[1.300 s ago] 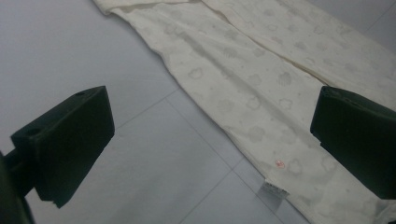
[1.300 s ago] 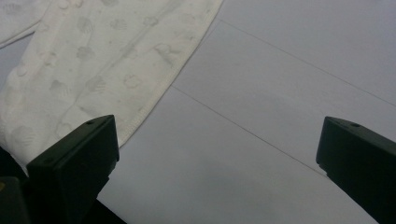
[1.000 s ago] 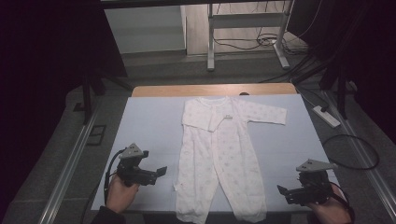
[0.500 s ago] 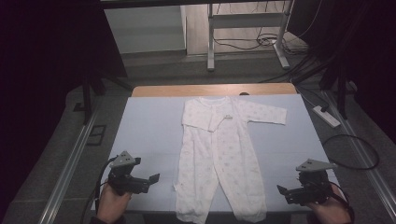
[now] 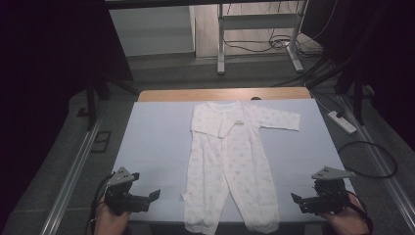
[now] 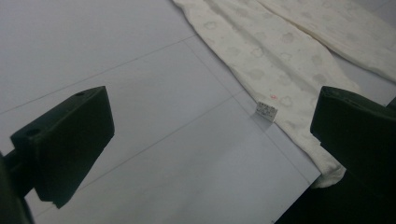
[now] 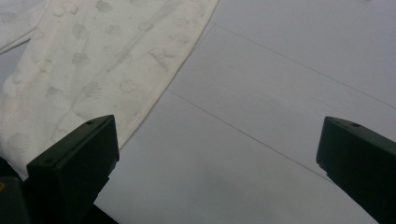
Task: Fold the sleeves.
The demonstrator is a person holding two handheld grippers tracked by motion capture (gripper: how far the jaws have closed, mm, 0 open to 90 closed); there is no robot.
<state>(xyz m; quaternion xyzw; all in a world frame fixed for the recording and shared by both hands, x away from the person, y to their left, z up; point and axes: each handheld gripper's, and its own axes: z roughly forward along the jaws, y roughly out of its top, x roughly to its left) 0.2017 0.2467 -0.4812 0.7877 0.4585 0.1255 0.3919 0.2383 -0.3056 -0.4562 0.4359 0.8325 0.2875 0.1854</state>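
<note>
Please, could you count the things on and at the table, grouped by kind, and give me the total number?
Baby sleepsuit, cream, lying flat on the table: 1
Handheld grippers, left gripper and right gripper, both with jaws apart: 2
Total: 3

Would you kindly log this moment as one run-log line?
romper: flat on table, one sleeve folded | left gripper: open, off romper | right gripper: open, off romper
</note>
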